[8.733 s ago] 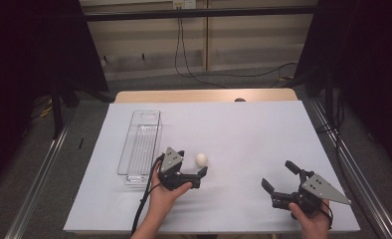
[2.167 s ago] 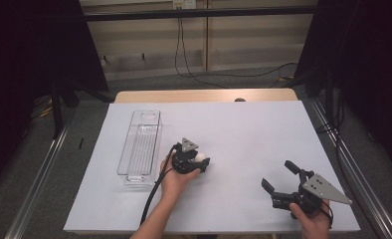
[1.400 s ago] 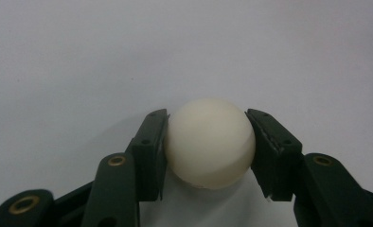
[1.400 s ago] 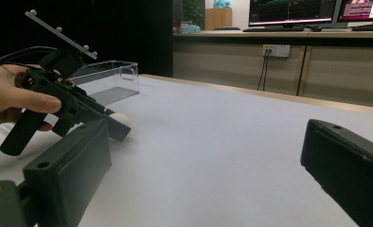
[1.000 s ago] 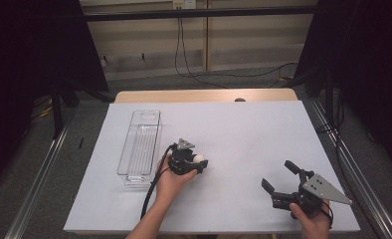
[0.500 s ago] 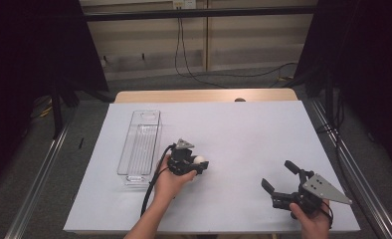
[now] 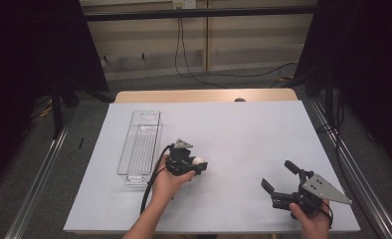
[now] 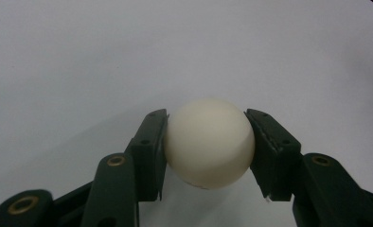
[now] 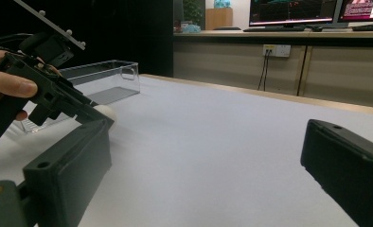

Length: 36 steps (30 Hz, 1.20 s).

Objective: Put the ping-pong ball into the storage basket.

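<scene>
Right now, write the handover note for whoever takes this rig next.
Left tool: shut on the white ball, low over the white table, just right of the clear bin.
Right tool: open, empty, resting near the table's front right corner.
Done: ball gripped.
Left: probably carry it over the bin, which looks empty, and release it there; that is a guess from the layout.

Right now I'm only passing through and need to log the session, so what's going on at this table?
A person works with a pair of tongs in each hand. The left tongs are shut on a white ball, low over the white table, just right of a clear plastic bin. The right tongs sit open and idle near the table's front right. The ball is not yet in the bin.
</scene>
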Tool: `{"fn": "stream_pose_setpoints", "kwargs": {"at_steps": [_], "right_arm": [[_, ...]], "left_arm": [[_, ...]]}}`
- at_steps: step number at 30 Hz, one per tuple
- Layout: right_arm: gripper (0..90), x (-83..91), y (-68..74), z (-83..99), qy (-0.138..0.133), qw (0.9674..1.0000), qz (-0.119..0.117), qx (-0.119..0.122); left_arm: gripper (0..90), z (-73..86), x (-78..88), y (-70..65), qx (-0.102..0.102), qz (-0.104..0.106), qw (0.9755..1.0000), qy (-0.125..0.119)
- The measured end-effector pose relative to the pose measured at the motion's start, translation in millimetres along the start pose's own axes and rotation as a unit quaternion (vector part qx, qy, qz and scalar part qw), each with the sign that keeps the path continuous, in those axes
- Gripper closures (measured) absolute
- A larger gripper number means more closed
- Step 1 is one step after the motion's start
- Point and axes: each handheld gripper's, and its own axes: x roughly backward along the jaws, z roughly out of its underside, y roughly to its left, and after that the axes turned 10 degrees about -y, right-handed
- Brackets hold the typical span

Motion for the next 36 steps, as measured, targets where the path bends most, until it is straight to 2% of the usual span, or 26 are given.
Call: {"fn": "stream_pose_setpoints", "kwargs": {"at_steps": [1, 3, 7, 8, 10, 15, 16, 17, 20, 21, 22, 23, 24, 25, 26, 28, 29, 31, 36], "right_arm": [[2.1, -0.1, 0.0, 0.0, 0.000, 1.0000, 0.000, 0.000], [2.1, -0.4, 0.1, 0.2, 0.000, 1.0000, 0.001, -0.001], [2.1, 0.0, -0.1, 0.0, 0.001, 1.0000, 0.000, 0.000], [2.1, 0.2, 0.0, -0.1, 0.002, 1.0000, -0.001, 0.000], [2.1, 0.0, 0.0, 0.0, 0.001, 1.0000, 0.000, 0.000], [2.1, 0.0, 0.1, -0.1, 0.000, 1.0000, -0.001, 0.000], [2.1, -0.1, 0.1, -0.1, 0.000, 1.0000, -0.001, 0.000], [2.1, 0.1, 0.1, -0.2, 0.001, 1.0000, 0.000, 0.000], [2.1, 0.2, -0.1, -0.2, 0.002, 1.0000, -0.001, 0.000], [2.1, 0.2, -0.1, -0.2, 0.002, 1.0000, -0.001, 0.000], [2.1, 0.0, 0.1, -0.1, 0.001, 1.0000, 0.000, 0.000], [2.1, 0.0, 0.1, -0.1, 0.001, 1.0000, 0.000, 0.000], [2.1, -0.3, 0.2, 0.0, 0.000, 1.0000, 0.000, 0.000], [2.1, -0.3, 0.2, 0.0, 0.001, 1.0000, -0.001, 0.000], [2.1, 0.0, 0.0, 0.0, 0.001, 1.0000, 0.000, 0.000], [2.1, 0.0, 0.0, 0.0, 0.001, 1.0000, 0.000, 0.001], [2.1, 0.0, 0.1, -0.1, 0.001, 1.0000, 0.000, 0.000], [2.1, -0.2, 0.1, 0.0, 0.000, 1.0000, -0.001, 0.000], [2.2, 0.0, 0.1, -0.1, 0.000, 1.0000, -0.001, 0.000]], "left_arm": [[51.4, 0.2, -0.3, -1.5, 0.007, -0.006, 0.9999, -0.007], [51.4, 0.3, 0.2, -1.4, 0.010, -0.003, 0.9999, -0.008], [51.4, -0.7, 3.0, -0.6, 0.001, -0.003, 1.0000, 0.000], [51.4, -0.5, 2.9, -0.7, 0.004, 0.001, 1.0000, -0.006], [51.4, -2.3, 4.9, -1.7, 0.007, 0.000, 1.0000, -0.003], [51.4, -5.6, 8.2, -2.0, -0.003, 0.000, 1.0000, 0.003], [51.4, -6.4, 8.6, -3.4, 0.002, -0.005, 1.0000, 0.001], [51.4, -7.1, 9.6, -2.3, -0.001, 0.001, 1.0000, 0.004], [51.4, -9.4, 12.3, -1.7, -0.007, -0.004, 0.9999, 0.011], [51.4, -9.0, 11.4, -3.1, 0.006, -0.003, 1.0000, 0.000], [51.4, -9.9, 12.9, -1.5, -0.003, 0.002, 1.0000, 0.008], [51.4, -10.6, 13.3, -2.3, -0.002, -0.006, 1.0000, 0.008], [51.4, -11.1, 14.2, -1.0, -0.007, -0.002, 0.9999, 0.011], [51.4, -11.7, 15.1, -1.1, -0.003, 0.000, 0.9999, 0.011], [51.4, -11.1, 14.1, -2.8, 0.008, -0.006, 1.0000, -0.001], [51.4, -12.5, 16.5, -1.7, 0.001, -0.004, 0.9999, 0.013], [51.4, -12.8, 17.2, -0.5, 0.000, 0.002, 0.9999, 0.013], [51.4, -13.0, 17.4, -0.7, 0.005, 0.003, 1.0000, 0.007], [51.4, -16.0, 20.0, 0.6, 0.003, 0.003, 0.9999, 0.013]]}}
